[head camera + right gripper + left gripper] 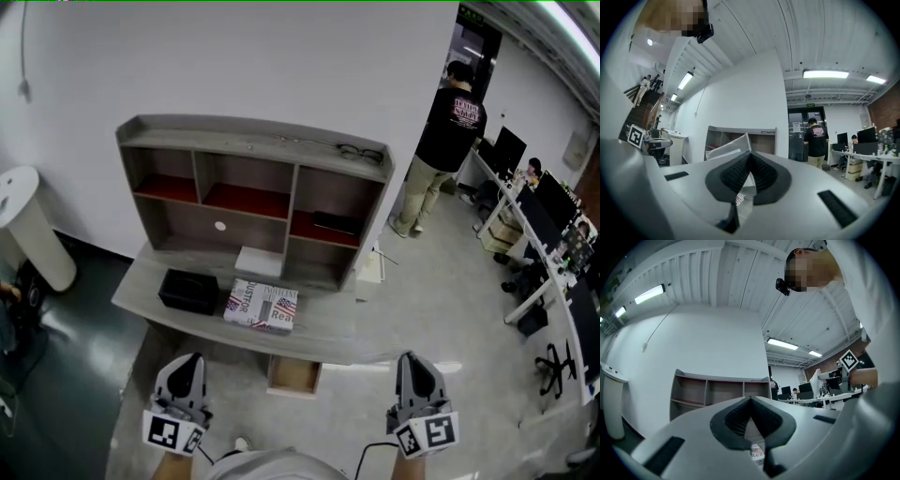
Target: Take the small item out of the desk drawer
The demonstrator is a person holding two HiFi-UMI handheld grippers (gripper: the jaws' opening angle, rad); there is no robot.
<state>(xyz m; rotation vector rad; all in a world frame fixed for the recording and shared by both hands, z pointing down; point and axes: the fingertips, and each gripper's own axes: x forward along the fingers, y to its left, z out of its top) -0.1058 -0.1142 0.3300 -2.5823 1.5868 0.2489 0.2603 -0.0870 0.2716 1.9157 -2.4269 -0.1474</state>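
Note:
The desk drawer (293,375) stands pulled out below the desk's front edge, its wooden inside showing. My right gripper (415,375) is held in front of the desk, to the right of the drawer. In the right gripper view that gripper (750,155) is shut on a small clear plastic packet (730,147). The packet sticks up past the tips, and its labelled end (741,198) hangs below them. My left gripper (181,380) is held left of the drawer. Its jaws (751,399) are shut with nothing between them.
The grey desk (328,333) carries a shelf unit (253,150), a black box (188,291), a printed box (262,306) and a white box (259,261). Glasses (361,152) lie on top of the shelf unit. A white cylinder (33,230) stands left. A person (450,131) stands far right.

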